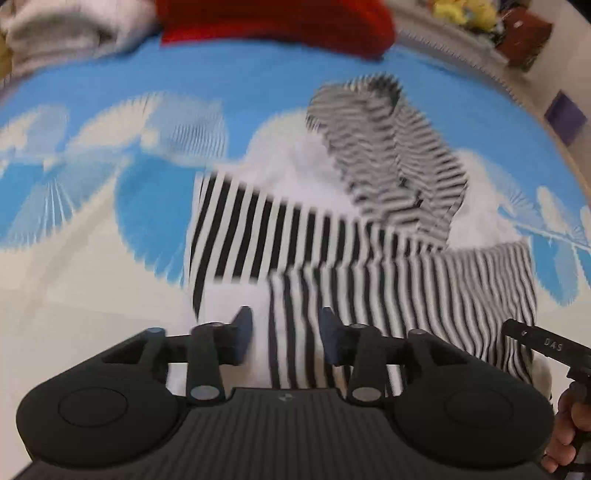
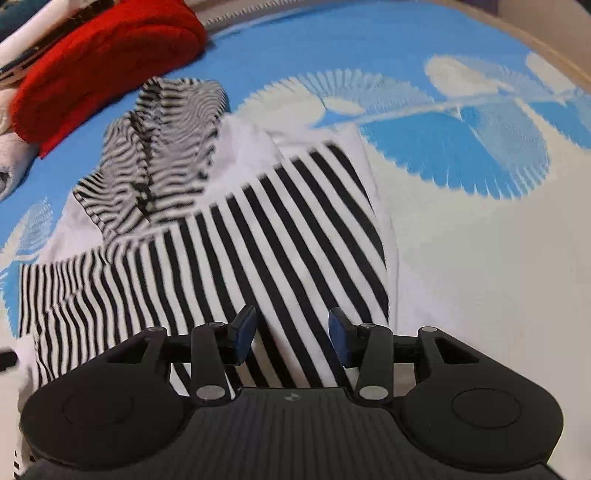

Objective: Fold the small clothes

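A small black-and-white striped garment (image 1: 332,229) lies folded over on a blue bedsheet with white leaf prints (image 1: 147,192). Its finer-striped upper part (image 1: 388,155) points toward the back. My left gripper (image 1: 285,317) hovers over the garment's near edge, open, with nothing between the fingers. In the right wrist view the same garment (image 2: 258,229) spreads out ahead. My right gripper (image 2: 292,315) stands open above its broad stripes without pinching any cloth. The picture is blurred in the left wrist view.
A red folded cloth (image 1: 277,22) (image 2: 103,55) lies at the back of the bed beside pale folded clothes (image 1: 55,33). A person's hand (image 1: 569,424) holding the other tool's black body (image 1: 543,347) shows at the right. Bare sheet (image 2: 480,258) extends to the right.
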